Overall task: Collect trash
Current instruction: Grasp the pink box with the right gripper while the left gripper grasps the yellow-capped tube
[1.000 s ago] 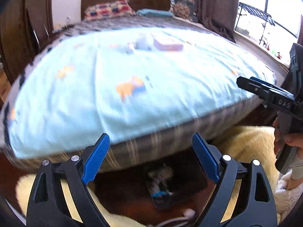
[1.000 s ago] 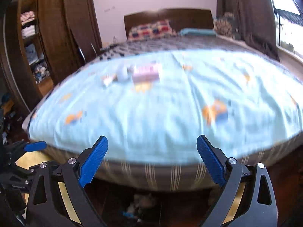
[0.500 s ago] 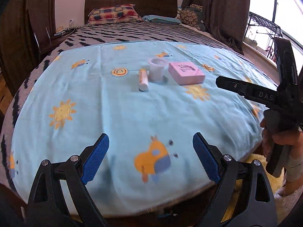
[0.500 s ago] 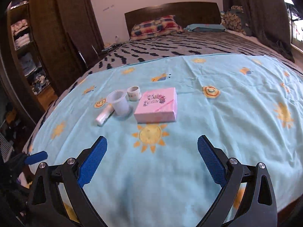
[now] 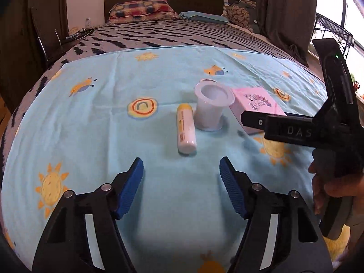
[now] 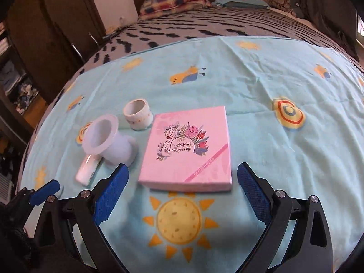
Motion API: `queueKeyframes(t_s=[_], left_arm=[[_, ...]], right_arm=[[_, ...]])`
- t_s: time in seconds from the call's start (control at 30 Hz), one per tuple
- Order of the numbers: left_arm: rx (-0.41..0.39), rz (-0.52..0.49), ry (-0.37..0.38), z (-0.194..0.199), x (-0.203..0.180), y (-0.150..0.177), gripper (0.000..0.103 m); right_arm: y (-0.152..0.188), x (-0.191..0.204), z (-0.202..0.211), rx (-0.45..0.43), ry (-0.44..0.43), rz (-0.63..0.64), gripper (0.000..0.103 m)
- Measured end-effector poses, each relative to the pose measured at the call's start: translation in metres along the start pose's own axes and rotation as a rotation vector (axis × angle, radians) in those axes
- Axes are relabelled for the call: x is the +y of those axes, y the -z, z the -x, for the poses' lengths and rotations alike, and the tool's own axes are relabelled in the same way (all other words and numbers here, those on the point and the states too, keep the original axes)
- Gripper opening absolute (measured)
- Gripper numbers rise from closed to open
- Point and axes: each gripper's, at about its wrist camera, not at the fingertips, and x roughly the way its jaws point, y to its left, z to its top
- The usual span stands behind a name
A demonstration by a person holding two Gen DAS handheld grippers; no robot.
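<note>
On a light blue sheet (image 5: 91,122) lie a white-and-yellow tube (image 5: 186,132), an upright translucent plastic cup (image 5: 211,109), a pink printed box (image 5: 257,104) and a small roll of tape (image 6: 138,114). My left gripper (image 5: 181,182) is open, just short of the tube's near end. My right gripper (image 6: 182,193) is open, its jaws either side of the pink box's (image 6: 188,150) near edge. The cup (image 6: 107,143) stands left of the box, with the tube (image 6: 87,173) beside it. The right gripper's body shows in the left wrist view (image 5: 318,132).
The sheet covers the foot of a bed with a grey zebra-pattern blanket (image 5: 170,36) and pillows (image 5: 141,9) at a dark headboard. Dark wardrobes (image 6: 56,22) stand left, curtains (image 5: 284,11) and a window right.
Both grippers have risen from below the bed's edge and moved forward over the sheet toward the objects. The objects have not moved.
</note>
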Motion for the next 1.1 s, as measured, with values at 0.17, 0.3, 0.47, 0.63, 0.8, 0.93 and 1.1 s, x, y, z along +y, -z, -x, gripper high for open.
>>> queueKeyframes(t_s=[0.17, 0.3, 0.47, 0.63, 0.8, 0.93, 1.1], left_arm=[[-0.003, -0.004, -0.022, -0.02, 0.002, -0.012, 0.056], [0.003, -0.003, -0.021, -0.029, 0.003, -0.02, 0.056], [0.014, -0.03, -0.021, -0.037, 0.0, -0.029, 0.047], [0.015, -0.024, 0.005, -0.036, 0.004, -0.029, 0.018], [-0.015, 0.003, 0.032, -0.016, 0.01, -0.013, 0.018], [-0.045, -0.018, 0.057, 0.012, 0.005, 0.012, 0.018], [-0.071, -0.069, 0.084, 0.056, -0.01, 0.054, 0.018]], right_arm=[[-0.008, -0.009, 0.001, -0.023, 0.015, -0.01, 0.081], [-0.006, -0.012, 0.002, -0.027, 0.017, 0.005, 0.08], [-0.003, -0.011, 0.006, -0.038, 0.013, 0.017, 0.08], [0.006, -0.014, 0.022, -0.083, -0.023, 0.011, 0.079], [0.017, -0.019, 0.061, -0.168, -0.065, 0.038, 0.079], [0.037, -0.027, 0.101, -0.229, -0.092, 0.066, 0.079], [0.078, -0.035, 0.132, -0.248, -0.134, 0.08, 0.079]])
